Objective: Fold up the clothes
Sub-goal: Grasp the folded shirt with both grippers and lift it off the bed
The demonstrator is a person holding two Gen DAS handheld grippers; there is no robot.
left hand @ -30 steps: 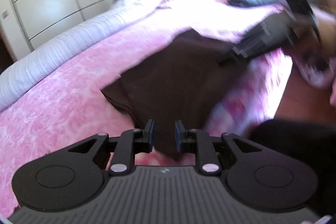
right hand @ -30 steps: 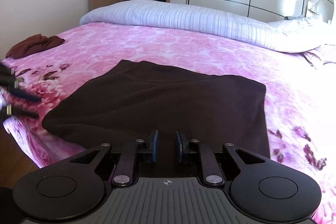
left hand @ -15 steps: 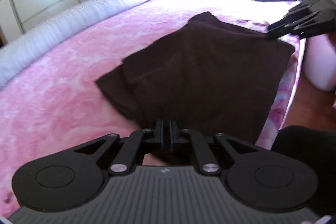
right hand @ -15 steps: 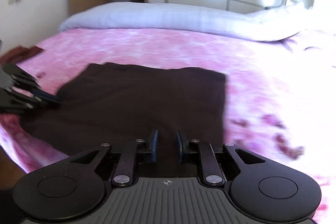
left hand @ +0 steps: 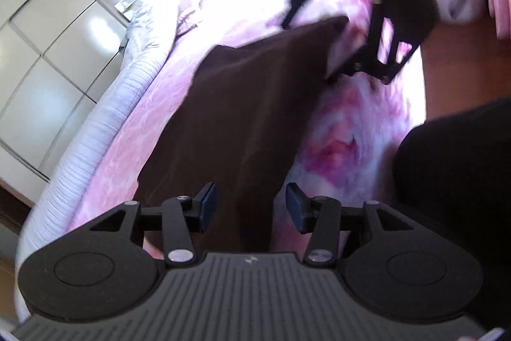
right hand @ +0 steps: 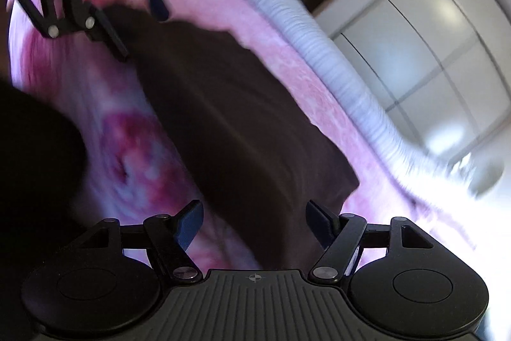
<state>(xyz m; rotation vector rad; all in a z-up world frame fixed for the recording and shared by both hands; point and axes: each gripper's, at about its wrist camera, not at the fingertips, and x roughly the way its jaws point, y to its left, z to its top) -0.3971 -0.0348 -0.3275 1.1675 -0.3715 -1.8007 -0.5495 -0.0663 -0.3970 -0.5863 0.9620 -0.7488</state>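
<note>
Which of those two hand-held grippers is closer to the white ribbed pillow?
Left, though narrowly. The left hand-held gripper works the brown cloth end beside the pillow; the right hand-held gripper sits across the cloth from it.

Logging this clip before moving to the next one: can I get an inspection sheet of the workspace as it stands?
Surface: pink floral bedspread on a bed.
Job's things: dark brown garment, partly folded, lying on the bedspread.
Clutter: nothing seen.
Grippers: left tongs and right tongs both opening, jaws clear of the garment, whose near edge lies between them.
Cables: nothing seen.
Surroundings: white ribbed bolster along the far side; white panelled wardrobe; wooden floor.
</note>
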